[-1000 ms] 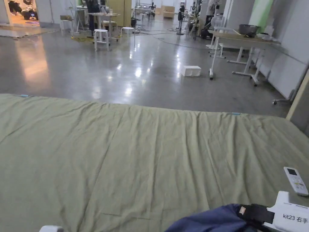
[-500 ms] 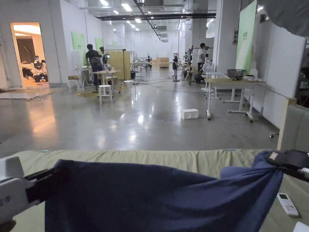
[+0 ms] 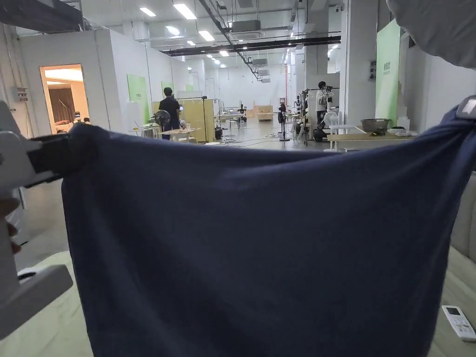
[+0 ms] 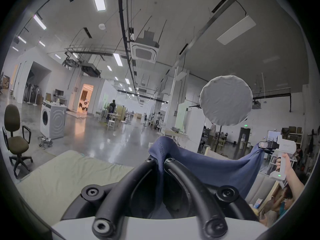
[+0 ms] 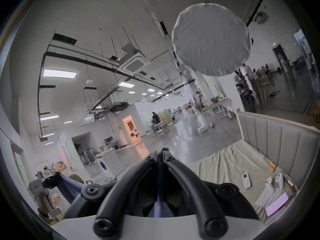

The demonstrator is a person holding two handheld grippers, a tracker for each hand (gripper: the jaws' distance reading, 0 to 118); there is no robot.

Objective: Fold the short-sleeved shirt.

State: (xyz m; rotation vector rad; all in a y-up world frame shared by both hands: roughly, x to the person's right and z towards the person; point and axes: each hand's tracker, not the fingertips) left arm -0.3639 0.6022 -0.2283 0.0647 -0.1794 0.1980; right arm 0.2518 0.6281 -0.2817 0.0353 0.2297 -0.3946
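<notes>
1. A dark navy-blue short-sleeved fabric shirt (image 3: 260, 251) is held up in the air, spread wide between the two grippers, above a bed covered with a pale green wrinkled sheet (image 3: 42, 334).
2. The left gripper (image 4: 160, 160), black-jawed with a white body, is seen in its own view with both jaws pressed together on a bunched upper edge of the shirt; a fold of cloth rises above the jaw tips.
3. The right gripper (image 5: 160, 157) is likewise seen with its jaws closed on a thin pinch of the shirt, the cloth running down between them.
4. In the head view, the shirt's top edge sags slightly between the two held corners, and the cloth hangs down past the bottom of the picture.
5. In the left gripper view, the right gripper is seen farther off at the right, held by a hand (image 4: 284, 164), with the shirt stretched across to it.
6. A white rectangular remote control (image 3: 459, 322) lies on the sheet at the lower right, apart from the shirt.
7. A grey padded headboard (image 5: 280, 139) stands along one side of the bed.
</notes>
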